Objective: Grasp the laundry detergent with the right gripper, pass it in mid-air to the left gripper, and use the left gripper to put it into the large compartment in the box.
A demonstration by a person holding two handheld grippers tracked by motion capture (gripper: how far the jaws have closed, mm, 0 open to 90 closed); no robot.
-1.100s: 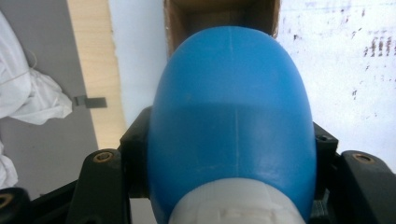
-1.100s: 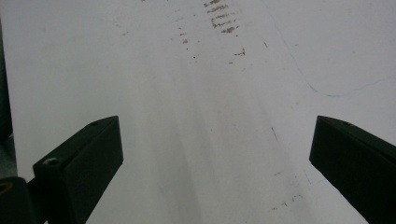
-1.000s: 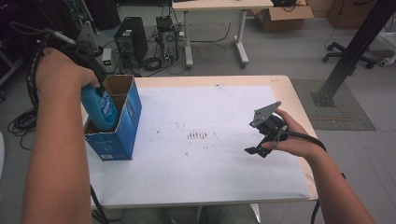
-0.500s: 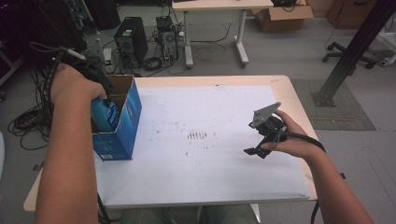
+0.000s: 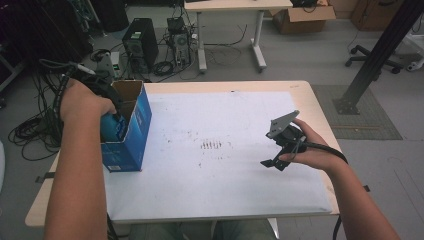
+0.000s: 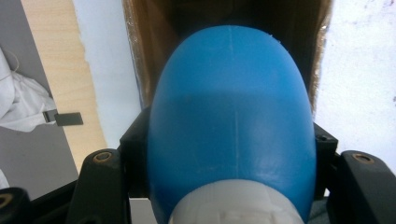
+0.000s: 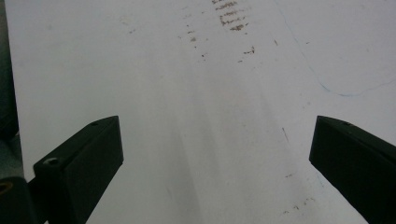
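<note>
The left claw (image 6: 231,186) is clamped on a blue bottle (image 6: 231,116), its black jaws pressing the bottle's two sides just above a white cap (image 6: 233,205); the bottle hangs rounded end first in the open top of a blue cardboard box (image 5: 132,132), whose brown inner walls (image 6: 140,56) rise around it; the box stands at the left edge of the counter (image 5: 310,100), on the white sheet (image 5: 225,180) that covers most of it; the right claw (image 7: 212,158) hovers near the right edge over the bare sheet, jaws wide apart with nothing between them, well apart from the box; faint brown marks (image 5: 212,145) dot the sheet's middle.
</note>
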